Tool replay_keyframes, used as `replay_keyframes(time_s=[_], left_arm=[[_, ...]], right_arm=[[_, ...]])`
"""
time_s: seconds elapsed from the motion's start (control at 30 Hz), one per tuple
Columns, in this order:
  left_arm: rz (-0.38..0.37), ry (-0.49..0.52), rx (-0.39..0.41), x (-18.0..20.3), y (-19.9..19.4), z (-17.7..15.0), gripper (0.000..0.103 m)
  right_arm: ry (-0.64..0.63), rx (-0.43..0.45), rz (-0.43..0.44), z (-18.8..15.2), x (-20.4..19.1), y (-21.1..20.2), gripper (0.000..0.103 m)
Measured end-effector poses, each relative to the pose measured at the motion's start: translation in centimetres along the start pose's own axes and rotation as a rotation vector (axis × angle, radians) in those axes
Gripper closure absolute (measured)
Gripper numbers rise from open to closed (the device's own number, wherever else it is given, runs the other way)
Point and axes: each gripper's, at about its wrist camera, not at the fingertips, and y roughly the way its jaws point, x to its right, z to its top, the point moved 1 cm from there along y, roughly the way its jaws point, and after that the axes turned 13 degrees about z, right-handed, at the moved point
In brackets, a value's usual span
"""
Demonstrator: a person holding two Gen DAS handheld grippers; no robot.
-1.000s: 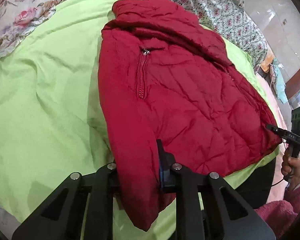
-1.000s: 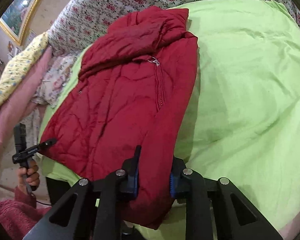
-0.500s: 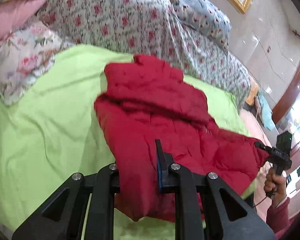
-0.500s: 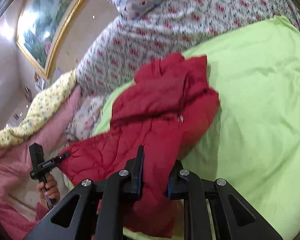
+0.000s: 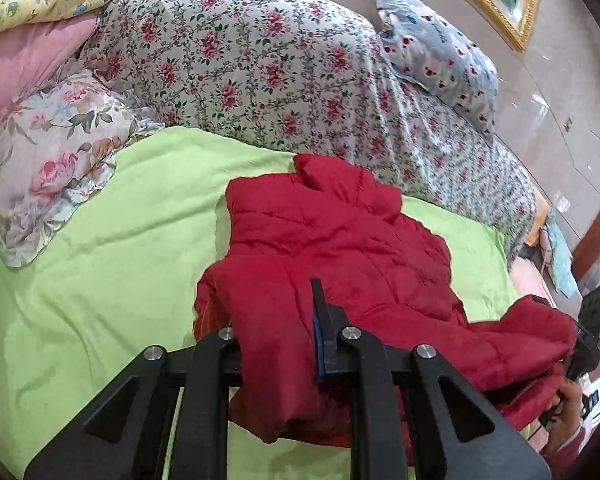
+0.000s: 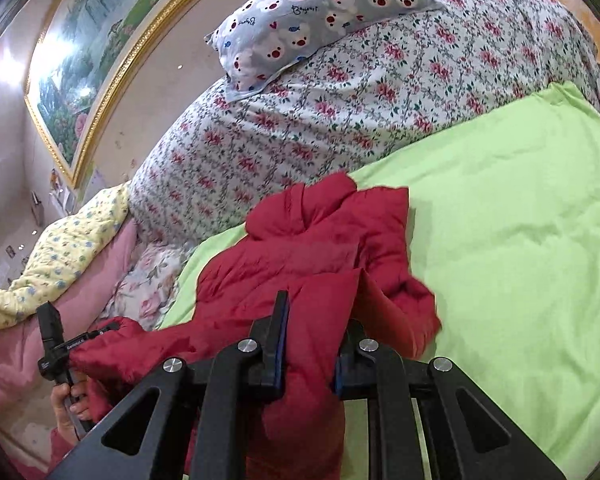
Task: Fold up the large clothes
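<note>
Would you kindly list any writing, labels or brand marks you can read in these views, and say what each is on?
Script print on the grey bear-print pillow: repeated word, too small and curled to read.
White lettering on the left gripper: too blurred to read.
The red jacket: no text visible.

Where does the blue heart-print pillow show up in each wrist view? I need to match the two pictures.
Left wrist view: blue pillow at upper right, atop the floral quilt, under the gold picture frame.
Right wrist view: blue pillow at top centre, on the same floral quilt.
Shared landmark: the red jacket on the green sheet, held by both grippers.
</note>
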Motion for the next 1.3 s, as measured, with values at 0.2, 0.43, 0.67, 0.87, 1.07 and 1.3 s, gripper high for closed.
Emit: replay_keyframes(time_s=[0.2,0.43,0.67,0.87,1.07,1.3], left_arm=[[0.041,-0.047,-0.026,0.5,3.6,2.3,0.087],[0.071,-0.062,-0.049,1.1,6.9,4.3,0.087],[0.097,-0.068,-0.064,1.7,10.3,6.3,0.086],[0.124,-0.102,-0.09,1.8,14.1,8.9,0.083],[0.148,-0.112,-0.128,2.0,18.5,10.4,0.083],[0.183,-0.135,-0.167,1.6,23.9,10.7,0.081]], right_arm=[[-0.006,0.038,-0.03,2.3,1.1,2.9,0.086],[-0.015,0.046,-0.073,4.5,2.5,7.2,0.086],[0.0,0.053,-0.113,5.9,4.1,10.2,0.085],[0.036,0.073,-0.161,7.6,6.5,12.5,0.085],[0.109,0.072,-0.188,8.8,9.7,15.3,0.084],[0.106,0.046,-0.242,9.1,12.3,19.1,0.084]])
